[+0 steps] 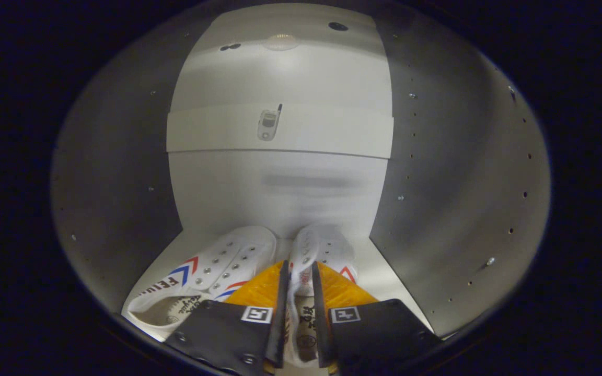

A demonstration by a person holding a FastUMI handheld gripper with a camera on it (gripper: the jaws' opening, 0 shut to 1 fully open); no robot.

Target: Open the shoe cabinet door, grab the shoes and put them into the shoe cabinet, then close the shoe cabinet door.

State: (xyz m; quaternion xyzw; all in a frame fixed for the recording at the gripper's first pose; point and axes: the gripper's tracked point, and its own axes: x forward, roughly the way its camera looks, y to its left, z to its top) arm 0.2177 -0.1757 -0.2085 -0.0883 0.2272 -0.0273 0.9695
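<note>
Inside the white shoe cabinet (280, 198), the fingers (298, 292) grip the right shoe (315, 250) on its floor, left shoe (217, 271) beside.

I see two white lace-up shoes (238, 271) lying side by side on the open shoe cabinet (123, 172) floor, toes toward its back wall.

Gripper (299, 292) level, reaching forward, fingers (281, 308) nearly closed, pinching a narrow strip between them

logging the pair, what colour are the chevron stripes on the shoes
Red and blue chevrons on white shoes, clearest in the gripper view.
</note>
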